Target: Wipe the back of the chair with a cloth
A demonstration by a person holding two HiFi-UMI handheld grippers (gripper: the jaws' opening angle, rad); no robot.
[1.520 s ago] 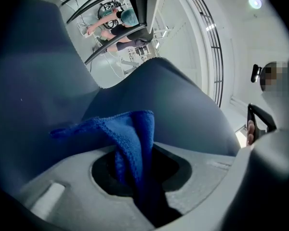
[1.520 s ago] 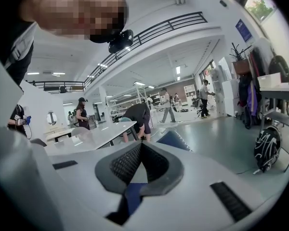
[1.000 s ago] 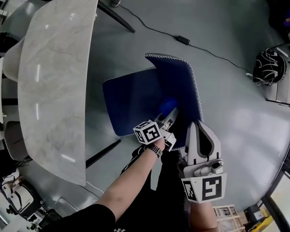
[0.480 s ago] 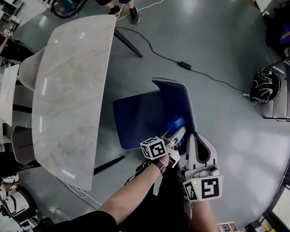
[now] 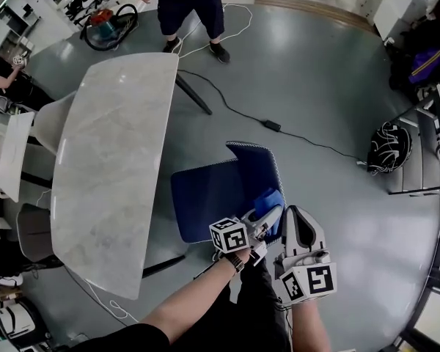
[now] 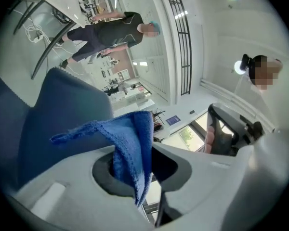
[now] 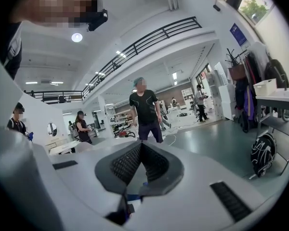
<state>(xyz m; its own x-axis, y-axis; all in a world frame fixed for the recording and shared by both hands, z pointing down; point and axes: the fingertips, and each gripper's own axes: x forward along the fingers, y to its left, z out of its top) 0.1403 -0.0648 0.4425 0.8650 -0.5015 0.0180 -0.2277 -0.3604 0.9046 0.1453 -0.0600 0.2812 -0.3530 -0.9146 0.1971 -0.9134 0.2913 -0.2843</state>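
Observation:
The blue chair (image 5: pixel 209 193) stands by the table, its backrest (image 5: pixel 258 169) rising at its right side. A blue cloth (image 5: pixel 268 202) lies against the near end of that backrest. My left gripper (image 5: pixel 265 217) is shut on the cloth. In the left gripper view the cloth (image 6: pixel 130 148) hangs folded out of the left gripper (image 6: pixel 135 170), with the dark blue backrest (image 6: pixel 62 112) just behind it. My right gripper (image 5: pixel 298 215) hovers right of the cloth, apart from the chair. In its own view the right gripper (image 7: pixel 140 165) is shut with nothing between the pads.
A long marble table (image 5: pixel 106 160) stands left of the chair, with a white chair (image 5: pixel 48 123) beyond it. A black cable (image 5: pixel 279 128) crosses the floor behind. A helmet (image 5: pixel 389 149) and shelving (image 5: pixel 418 171) stand at the right. A person (image 5: pixel 191 6) stands at the far end.
The head view has swung so more of the far floor and the standing person show. The left gripper with the cloth has slid along the backrest. The right gripper stays beside it.

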